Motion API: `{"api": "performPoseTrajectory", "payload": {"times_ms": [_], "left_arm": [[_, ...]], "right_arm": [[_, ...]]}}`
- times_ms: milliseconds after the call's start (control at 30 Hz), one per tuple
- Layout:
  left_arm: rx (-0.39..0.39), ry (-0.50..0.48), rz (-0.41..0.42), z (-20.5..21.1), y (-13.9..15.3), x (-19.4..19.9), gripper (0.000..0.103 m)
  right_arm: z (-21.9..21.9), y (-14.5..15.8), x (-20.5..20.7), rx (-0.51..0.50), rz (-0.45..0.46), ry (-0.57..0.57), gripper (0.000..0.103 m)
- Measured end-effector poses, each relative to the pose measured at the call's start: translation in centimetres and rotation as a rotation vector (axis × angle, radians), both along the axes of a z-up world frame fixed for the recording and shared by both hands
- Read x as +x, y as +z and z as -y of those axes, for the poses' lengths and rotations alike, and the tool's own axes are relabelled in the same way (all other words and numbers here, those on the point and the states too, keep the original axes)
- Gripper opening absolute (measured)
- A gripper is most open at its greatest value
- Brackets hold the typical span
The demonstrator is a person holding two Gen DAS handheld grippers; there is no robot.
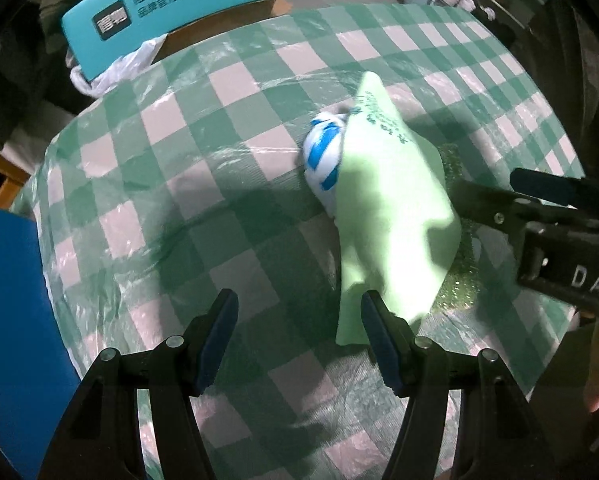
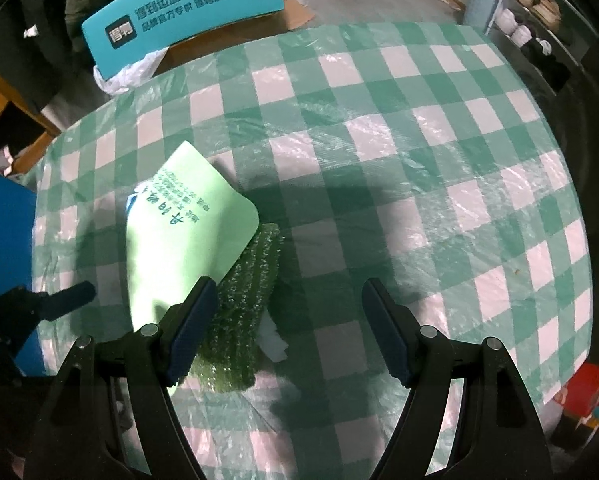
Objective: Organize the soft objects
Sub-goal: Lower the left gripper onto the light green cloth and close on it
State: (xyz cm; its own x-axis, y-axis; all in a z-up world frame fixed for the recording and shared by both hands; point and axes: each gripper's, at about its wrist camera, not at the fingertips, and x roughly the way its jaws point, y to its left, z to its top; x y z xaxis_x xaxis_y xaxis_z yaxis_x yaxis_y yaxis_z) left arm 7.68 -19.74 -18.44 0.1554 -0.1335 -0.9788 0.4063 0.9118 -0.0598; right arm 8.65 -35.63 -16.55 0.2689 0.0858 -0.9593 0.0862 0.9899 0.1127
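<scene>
Beside the green cloth [image 1: 387,216] on the checked surface [image 1: 203,184], both the left gripper [image 1: 297,340] and right gripper [image 2: 285,328] hang wide open, empty; a grab could drag the striped bundle [image 1: 323,156] or sponge [image 2: 239,312] underneath along

Right gripper [image 2: 285,324] open over checked tablecloth [image 2: 419,160], lower centre. Green cloth [image 2: 183,232] atop sparkly sponge [image 2: 243,300], lower left.
</scene>
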Motion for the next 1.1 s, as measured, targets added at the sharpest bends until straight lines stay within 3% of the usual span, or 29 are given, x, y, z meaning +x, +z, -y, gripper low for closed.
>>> {"api": "performPoseTrajectory", "payload": {"times_ms": [267,1100], "left_arm": [[-0.106,0.032,-0.048,-0.6,1.1,-1.4,0.073],[-0.088,-0.002,-0.085,3.6,-1.4,-2.5,0.073]], "right_arm": [[1.4,1.3,-1.0,0.021,0.011,-0.043,0.075],[3.0,1.9,-2.5,0.030,0.013,-0.059,0.075]]}}
